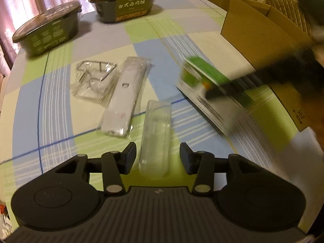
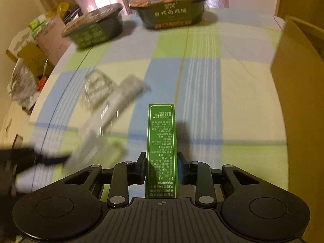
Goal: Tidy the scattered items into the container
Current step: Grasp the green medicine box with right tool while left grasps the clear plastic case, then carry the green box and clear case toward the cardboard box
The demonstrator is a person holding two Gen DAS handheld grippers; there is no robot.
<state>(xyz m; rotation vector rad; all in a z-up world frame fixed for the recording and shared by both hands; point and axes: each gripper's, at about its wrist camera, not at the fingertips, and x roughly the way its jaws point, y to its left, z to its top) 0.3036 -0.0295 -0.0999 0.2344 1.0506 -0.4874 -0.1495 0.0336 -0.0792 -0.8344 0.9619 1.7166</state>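
Observation:
My right gripper (image 2: 161, 167) is shut on a green box (image 2: 162, 141) with white print, held edge-up above the checked cloth; the same green box (image 1: 204, 85) appears blurred in the left wrist view beside the cardboard box (image 1: 263, 46). My left gripper (image 1: 157, 158) is open, its fingers either side of a clear plastic case (image 1: 156, 135) lying on the cloth. A white item in a clear bag (image 1: 125, 99) and a clear packet with wire parts (image 1: 93, 79) lie further left. In the right wrist view the white bagged item (image 2: 113, 109) is blurred.
Two dark instant-meal bowls (image 1: 48, 30) (image 1: 125, 4) stand at the far edge of the table. The open cardboard box (image 2: 299, 85) fills the right side. Boxes and bags (image 2: 36, 46) clutter the floor off the table's left edge.

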